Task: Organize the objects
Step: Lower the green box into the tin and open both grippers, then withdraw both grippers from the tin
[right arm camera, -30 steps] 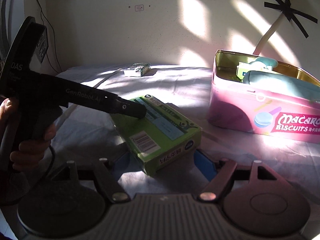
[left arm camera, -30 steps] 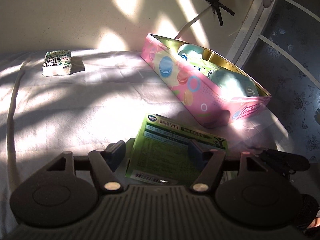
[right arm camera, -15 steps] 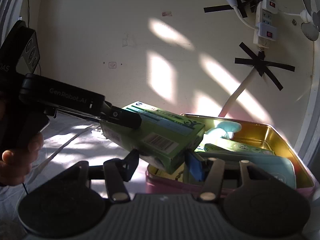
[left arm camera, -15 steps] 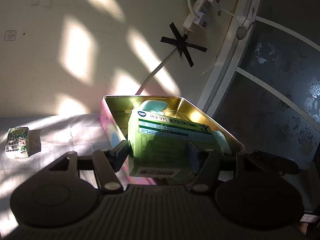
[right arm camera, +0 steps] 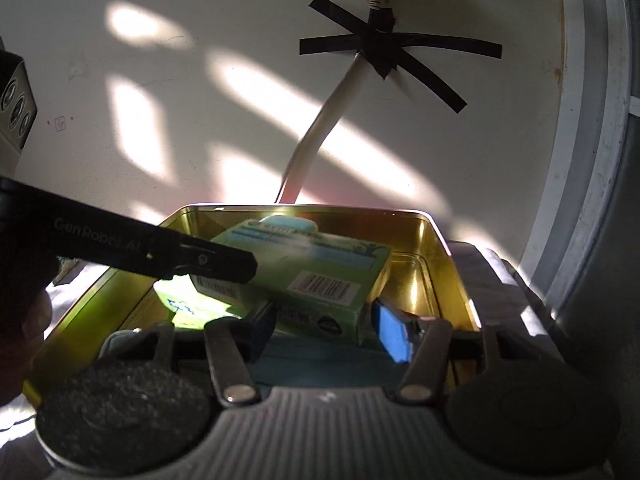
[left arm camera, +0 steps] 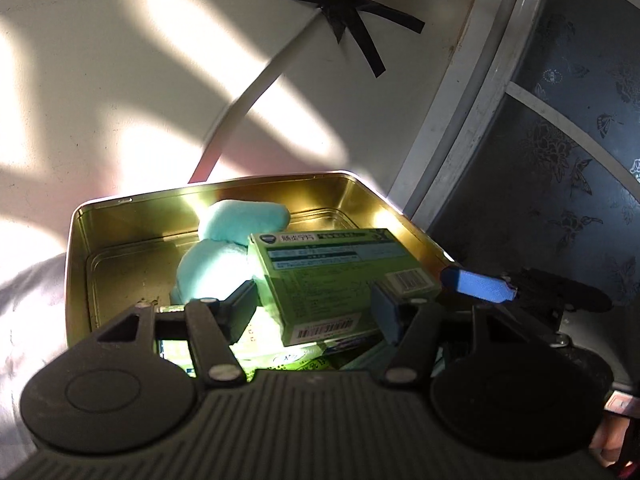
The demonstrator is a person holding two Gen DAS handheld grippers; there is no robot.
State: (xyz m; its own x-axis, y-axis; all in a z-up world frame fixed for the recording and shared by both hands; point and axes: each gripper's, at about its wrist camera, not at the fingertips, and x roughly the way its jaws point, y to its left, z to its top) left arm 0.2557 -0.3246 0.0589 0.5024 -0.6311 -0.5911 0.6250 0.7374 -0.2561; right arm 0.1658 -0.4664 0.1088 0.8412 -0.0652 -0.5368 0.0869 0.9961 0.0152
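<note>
A green medicine box hangs tilted over the open gold-lined tin. My left gripper is shut on its near end, a pad on each side. In the right wrist view the same box lies between the fingers of my right gripper, whose jaws are opening; the blue right pad stands clear of the box. The left gripper's black finger grips the box from the left. A light-blue soft item, green packs and a teal pouch lie in the tin.
The wall rises right behind the tin, with a white cable held by black tape. A pale window frame and dark patterned glass stand at the right. White cloth covers the surface left of the tin.
Both grippers lifted the green box off the cloth and carried it over the tin. The right gripper's blue pad has come away from the box's side.
</note>
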